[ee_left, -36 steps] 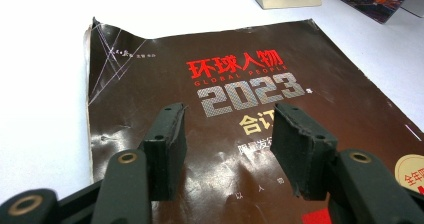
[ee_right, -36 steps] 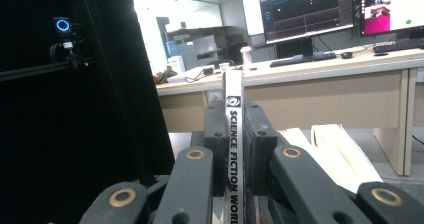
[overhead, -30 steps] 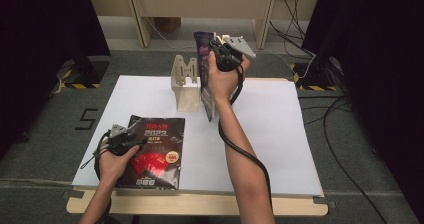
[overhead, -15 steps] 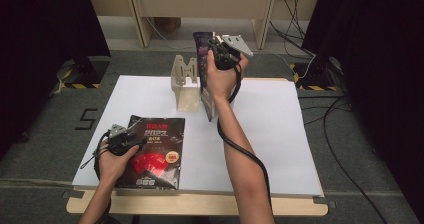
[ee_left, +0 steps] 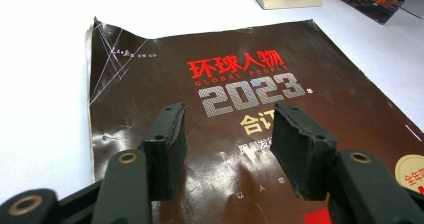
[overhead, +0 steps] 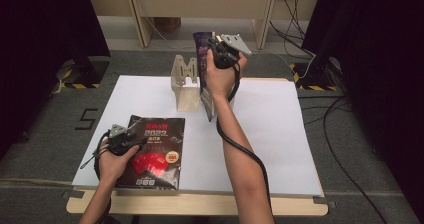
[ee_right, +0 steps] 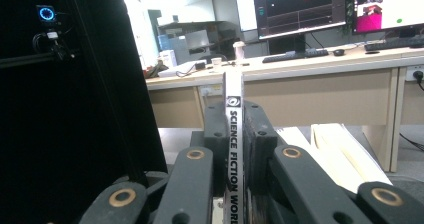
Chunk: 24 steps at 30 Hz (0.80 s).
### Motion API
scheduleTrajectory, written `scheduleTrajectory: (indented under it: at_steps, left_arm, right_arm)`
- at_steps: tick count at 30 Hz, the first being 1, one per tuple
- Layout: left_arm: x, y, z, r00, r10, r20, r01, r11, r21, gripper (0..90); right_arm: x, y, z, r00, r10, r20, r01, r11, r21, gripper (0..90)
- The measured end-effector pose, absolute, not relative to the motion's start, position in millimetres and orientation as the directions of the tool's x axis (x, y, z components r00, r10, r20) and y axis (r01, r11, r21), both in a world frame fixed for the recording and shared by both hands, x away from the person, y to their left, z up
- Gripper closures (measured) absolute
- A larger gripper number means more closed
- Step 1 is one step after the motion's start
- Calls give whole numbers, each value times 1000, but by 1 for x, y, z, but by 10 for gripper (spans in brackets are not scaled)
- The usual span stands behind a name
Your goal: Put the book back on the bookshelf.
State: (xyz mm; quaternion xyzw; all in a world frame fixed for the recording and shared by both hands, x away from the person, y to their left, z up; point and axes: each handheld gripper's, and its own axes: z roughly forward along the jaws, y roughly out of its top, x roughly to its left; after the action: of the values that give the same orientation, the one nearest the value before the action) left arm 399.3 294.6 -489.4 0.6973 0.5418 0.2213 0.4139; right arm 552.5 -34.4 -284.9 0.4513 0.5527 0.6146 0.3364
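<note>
Nothing has shifted since the earlier frames: both hands keep their places over the white table [overhead: 280,134], which stands on grey carpet before a pale desk, black curtains at either side. Beside the wooden book stand [overhead: 183,84], the right gripper [overhead: 220,48] is raised, its jaws clamped on the spine of an upright magazine [ee_right: 233,134]; nearer the person than the stand, the left gripper [ee_left: 227,144] hovers low, jaws apart, over the dark magazine [overhead: 152,154] lying flat. Two magazines, one stand, two grippers.
</note>
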Motion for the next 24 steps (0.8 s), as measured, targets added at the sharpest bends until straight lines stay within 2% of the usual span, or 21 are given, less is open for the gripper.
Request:
scheduleTrajectory:
  at_steps: [24]
  left_arm:
    - [400,295,-490,318,937,-141,573,-71,817,470]
  right_arm:
    - [559,-27,-289,-351,923,160,84,-139,987,837]
